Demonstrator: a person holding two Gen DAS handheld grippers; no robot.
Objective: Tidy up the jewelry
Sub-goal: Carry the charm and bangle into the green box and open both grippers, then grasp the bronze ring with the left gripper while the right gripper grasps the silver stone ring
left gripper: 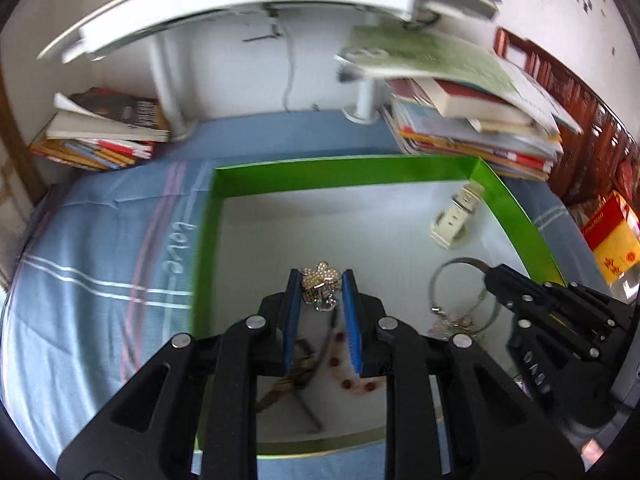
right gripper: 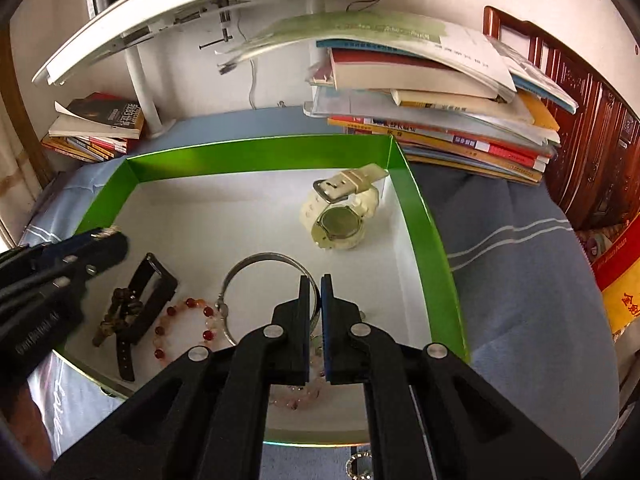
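A rhinestone brooch (left gripper: pixel 321 283) is pinched between the blue pads of the left hand-held gripper (left gripper: pixel 321 286), right at the fingertips, and is held above the white floor of the green-walled box (left gripper: pixel 340 172). The floor directly ahead of it, toward the far wall, is bare; that open patch lies forward and slightly left of the held piece, so the release is judged to need only a short forward-and-down move.

The right hand-held gripper (right gripper: pixel 315 280) is nearly closed, with only a thin slit between its fingers and nothing seen between them. It hangs over the silver bangle (right gripper: pixel 256 258), which lies flat just in front of and beneath its tips.

Other pieces already sit in the box: a cream watch (right gripper: pixel 342 216) in the far right corner, a red bead bracelet (right gripper: pixel 186 330) touching the bangle's left side, and a dark strap (right gripper: pixel 148 300) further left, its long axis running from the near edge away toward the far wall. The left arm is the nearer one to the free space.
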